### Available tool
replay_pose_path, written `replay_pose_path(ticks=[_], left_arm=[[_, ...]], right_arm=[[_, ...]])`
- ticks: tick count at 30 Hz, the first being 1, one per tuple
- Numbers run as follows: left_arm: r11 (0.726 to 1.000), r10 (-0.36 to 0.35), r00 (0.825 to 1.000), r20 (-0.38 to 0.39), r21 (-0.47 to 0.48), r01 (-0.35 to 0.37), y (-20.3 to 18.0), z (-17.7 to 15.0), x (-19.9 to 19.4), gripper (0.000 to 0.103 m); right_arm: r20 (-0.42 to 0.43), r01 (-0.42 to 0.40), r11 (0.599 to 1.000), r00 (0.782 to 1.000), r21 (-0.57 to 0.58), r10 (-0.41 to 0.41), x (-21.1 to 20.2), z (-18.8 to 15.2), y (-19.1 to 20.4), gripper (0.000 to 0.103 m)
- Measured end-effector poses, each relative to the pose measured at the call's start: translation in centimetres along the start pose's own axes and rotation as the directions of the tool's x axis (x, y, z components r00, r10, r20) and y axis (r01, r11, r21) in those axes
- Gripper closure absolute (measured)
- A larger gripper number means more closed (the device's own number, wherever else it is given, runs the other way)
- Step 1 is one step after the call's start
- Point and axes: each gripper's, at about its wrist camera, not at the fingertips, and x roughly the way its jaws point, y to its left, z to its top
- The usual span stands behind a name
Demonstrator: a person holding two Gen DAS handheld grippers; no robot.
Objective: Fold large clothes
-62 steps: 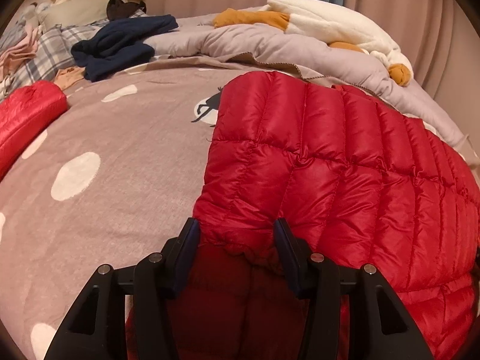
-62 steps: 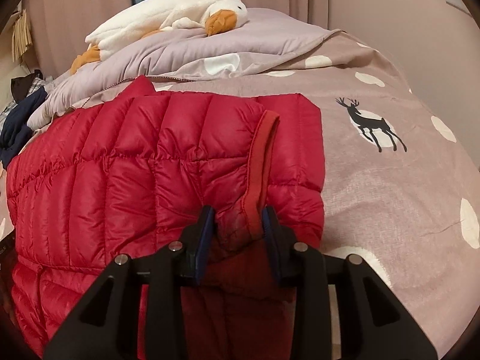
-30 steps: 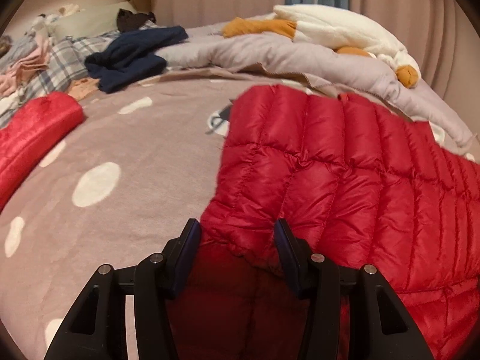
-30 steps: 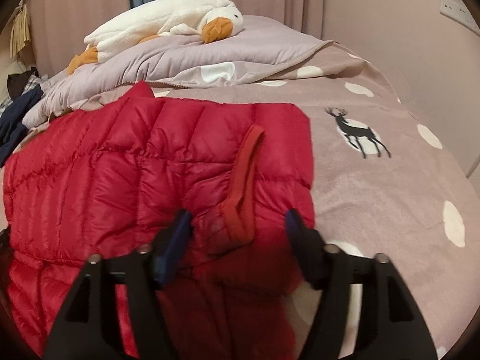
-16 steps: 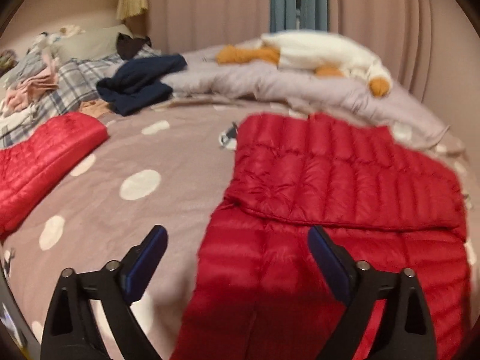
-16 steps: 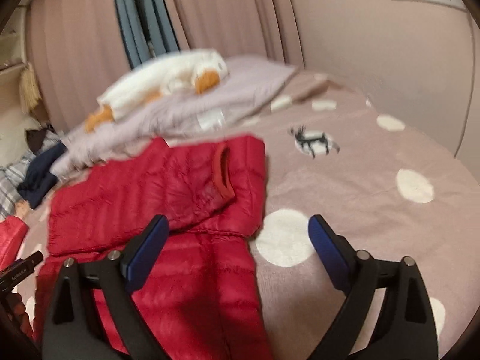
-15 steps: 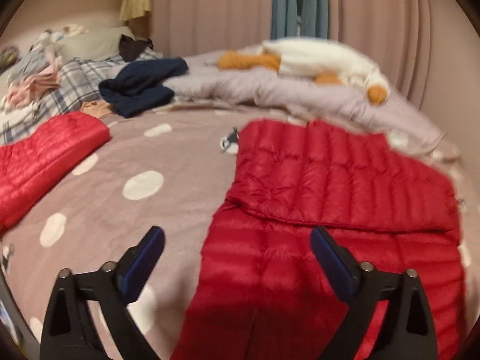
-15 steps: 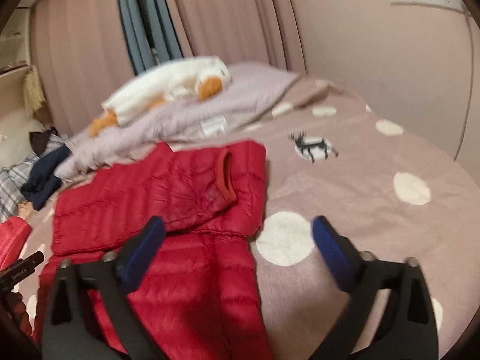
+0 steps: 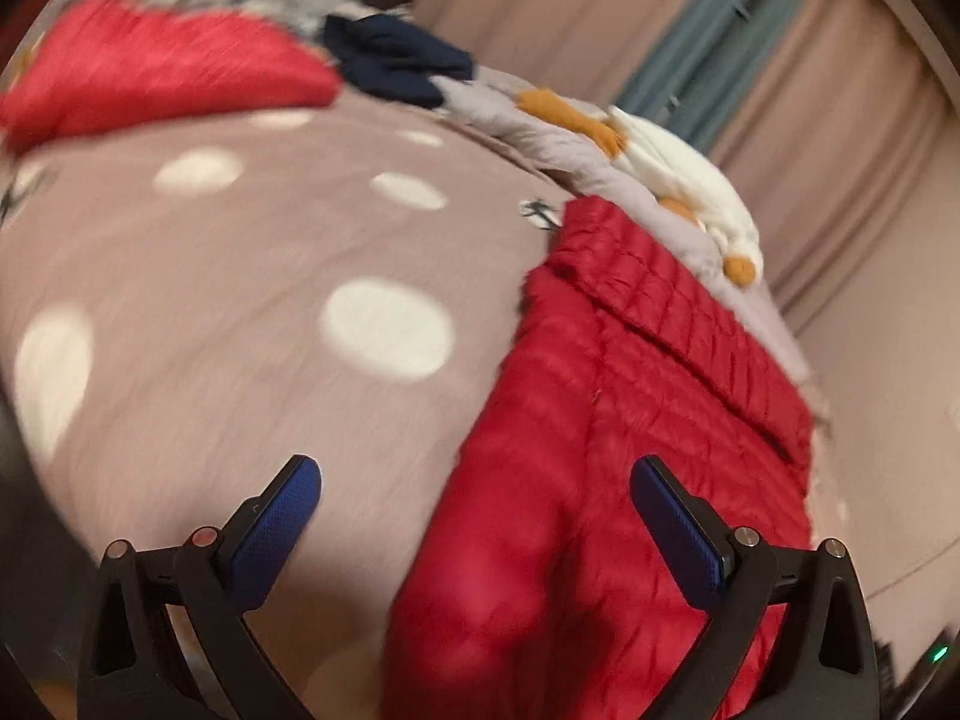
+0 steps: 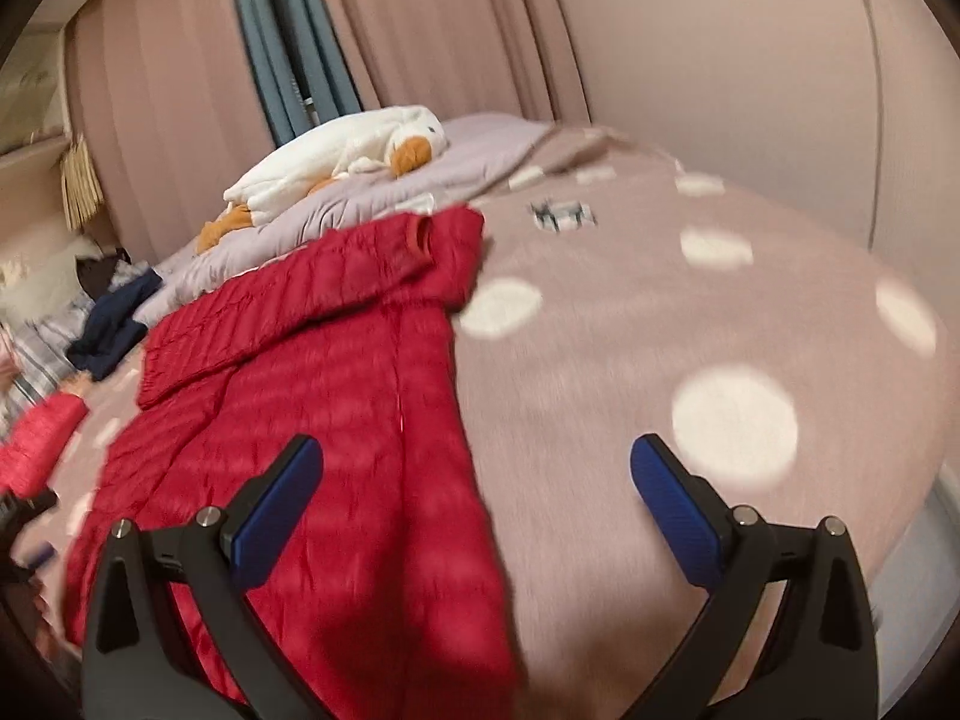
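Left wrist view: the left gripper (image 9: 474,510) hangs with jaws spread wide, grasping nothing, above the near edge of the red jacket (image 9: 630,450). The jacket lies flat on the dotted blanket (image 9: 240,300), its far part folded over into a band. Beyond the jacket, a plush goose (image 9: 690,180) on a grey duvet (image 9: 540,126); to the jacket's left, a second red garment (image 9: 156,72) (blurred) and dark blue clothes (image 9: 396,66).

Right wrist view: the right gripper (image 10: 477,510) is also released and empty, over the jacket's (image 10: 312,420) right edge. Only here: the orange-red collar (image 10: 417,237) at the fold's corner, and a deer print (image 10: 561,213) right of the jacket.
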Motion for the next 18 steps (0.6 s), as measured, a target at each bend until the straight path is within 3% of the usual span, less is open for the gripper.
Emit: replay_pose_path(ticks=[3, 6, 9, 12, 15, 18], left_arm=[[0.991, -0.101, 0.995, -0.009, -0.09, 0.099, 1.7, -1.5, -0.4, 0.001], [0.984, -0.155, 0.988, -0.003, -0.088, 0.154, 1.2, -2.2, -1.0, 0.001], [0.953, -0.273, 0.96, -0.054, -0.148, 0.263, 0.7, -3.0, -0.2, 0.001], [0.917, -0.382, 0.917, -0.115, -0.169, 0.36, -0.4, -3.5, 0.8, 0.001], [0.905, -0.417, 0.896, -0.154, -0.162, 0.393, -2.0, -3.8, 1.7, 0.001], [0.904, -0.418, 0.896, -0.153, -0.165, 0.394, -2.4, -3.8, 2.3, 0.002]], right_arm=[[-0.029, -0.054, 0.994, 0.998, 0.095, 0.057, -0.5, -1.6, -1.1, 0.0], [-0.055, -0.118, 0.977, 0.99, 0.18, 0.129, -0.2, -3.1, -0.9, 0.0], [-0.042, -0.147, 0.967, 0.986, 0.209, 0.159, -0.2, -4.5, 0.3, 0.0], [-0.064, -0.218, 0.963, 0.971, 0.16, 0.23, 0.0, -5.8, 2.8, 0.0], [-0.071, -0.207, 0.973, 0.974, 0.1, 0.214, 0.1, -6.7, 4.8, 0.0], [-0.072, -0.222, 0.969, 0.971, 0.107, 0.23, 0.3, -7.0, 5.6, 0.0]])
